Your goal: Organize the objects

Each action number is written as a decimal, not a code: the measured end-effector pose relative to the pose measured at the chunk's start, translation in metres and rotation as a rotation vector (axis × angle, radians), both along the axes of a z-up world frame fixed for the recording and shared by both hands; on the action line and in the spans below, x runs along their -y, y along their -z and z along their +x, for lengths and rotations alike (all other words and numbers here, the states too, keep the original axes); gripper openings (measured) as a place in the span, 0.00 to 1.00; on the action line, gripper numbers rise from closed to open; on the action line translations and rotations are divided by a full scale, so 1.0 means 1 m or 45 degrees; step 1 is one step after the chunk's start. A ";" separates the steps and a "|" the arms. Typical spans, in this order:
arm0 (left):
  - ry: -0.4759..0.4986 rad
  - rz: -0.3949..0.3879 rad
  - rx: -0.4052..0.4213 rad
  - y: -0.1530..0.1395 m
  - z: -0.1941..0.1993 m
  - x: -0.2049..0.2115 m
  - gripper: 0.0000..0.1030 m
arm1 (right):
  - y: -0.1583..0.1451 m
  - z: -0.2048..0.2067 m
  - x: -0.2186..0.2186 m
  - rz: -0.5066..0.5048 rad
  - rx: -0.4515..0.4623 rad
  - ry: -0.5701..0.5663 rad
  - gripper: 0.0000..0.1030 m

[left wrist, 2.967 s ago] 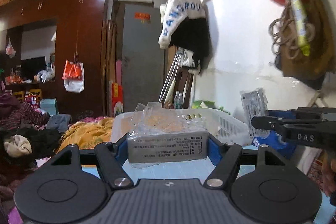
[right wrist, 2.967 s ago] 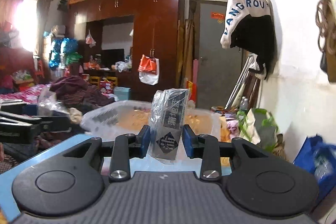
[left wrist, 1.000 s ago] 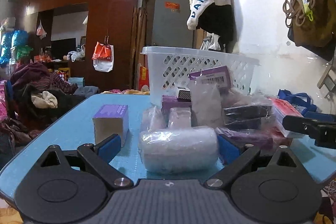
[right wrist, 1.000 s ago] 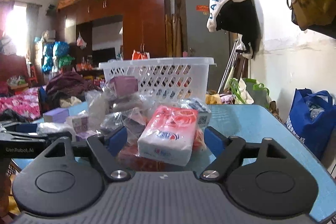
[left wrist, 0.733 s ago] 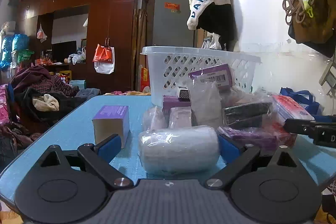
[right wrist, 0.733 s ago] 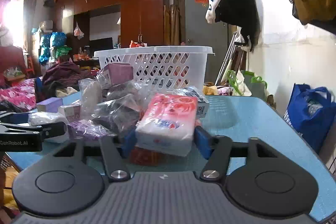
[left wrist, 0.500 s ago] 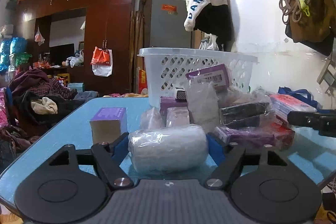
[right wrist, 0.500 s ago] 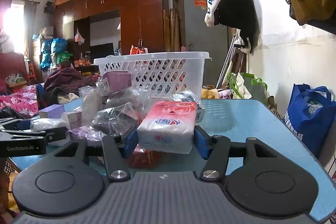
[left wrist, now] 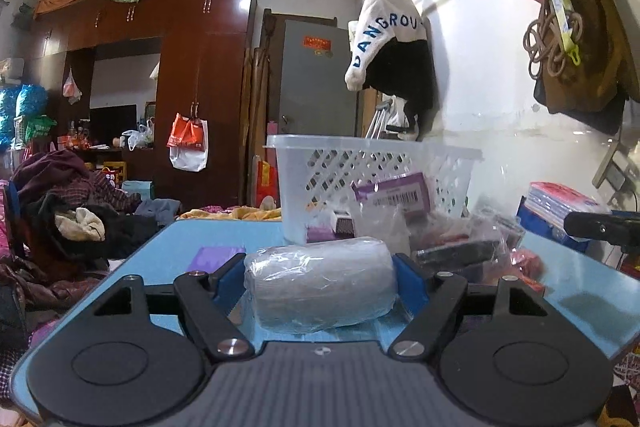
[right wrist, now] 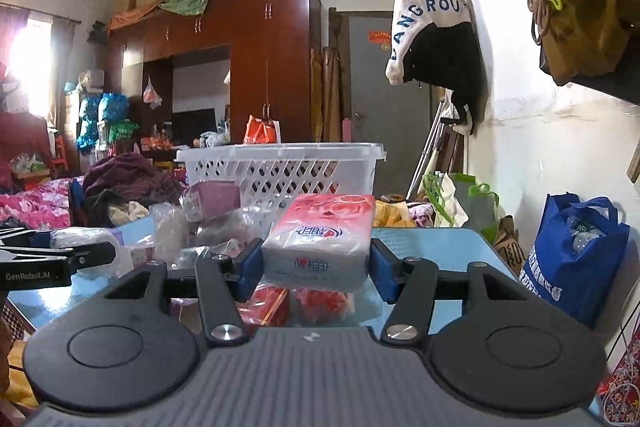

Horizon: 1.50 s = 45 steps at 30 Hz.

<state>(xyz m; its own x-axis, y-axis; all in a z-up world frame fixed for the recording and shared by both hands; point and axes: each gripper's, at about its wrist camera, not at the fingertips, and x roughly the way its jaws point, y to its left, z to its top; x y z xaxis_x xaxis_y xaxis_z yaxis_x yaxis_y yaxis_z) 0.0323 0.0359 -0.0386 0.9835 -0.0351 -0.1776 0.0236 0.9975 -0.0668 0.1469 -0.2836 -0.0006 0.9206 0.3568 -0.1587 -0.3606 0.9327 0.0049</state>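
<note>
My left gripper (left wrist: 320,277) is shut on a white roll wrapped in clear plastic (left wrist: 320,283) and holds it just above the blue table (left wrist: 180,239). My right gripper (right wrist: 316,265) is shut on a pink and white tissue pack (right wrist: 322,237), lifted above red packets (right wrist: 304,305). A white lattice basket (left wrist: 376,163) stands at the table's far end; it also shows in the right wrist view (right wrist: 280,167). A pile of wrapped items (left wrist: 460,239) lies between the grippers and the basket.
A purple box (left wrist: 218,253) lies on the table to the left. A blue bag (right wrist: 576,251) sits on the floor at the right by the wall. Clothes are heaped on the left (left wrist: 72,203). A wardrobe (left wrist: 192,87) stands behind.
Both grippers closed on their items and lifted them: the left on the wrapped roll, the right on the tissue pack. Three seconds ago each held a different packet over the basket.
</note>
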 end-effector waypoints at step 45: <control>0.195 -0.047 -0.126 -0.106 0.136 -0.010 0.94 | -0.045 0.110 -0.005 0.030 -0.077 -0.191 1.00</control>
<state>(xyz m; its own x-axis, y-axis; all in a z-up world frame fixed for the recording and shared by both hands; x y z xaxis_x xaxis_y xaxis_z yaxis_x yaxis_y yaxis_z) 0.1685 0.0461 0.0675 0.9439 -0.1916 -0.2690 0.1668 0.9795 -0.1125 0.2573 -0.2785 0.0441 0.8457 0.4937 -0.2026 -0.4941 0.8678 0.0520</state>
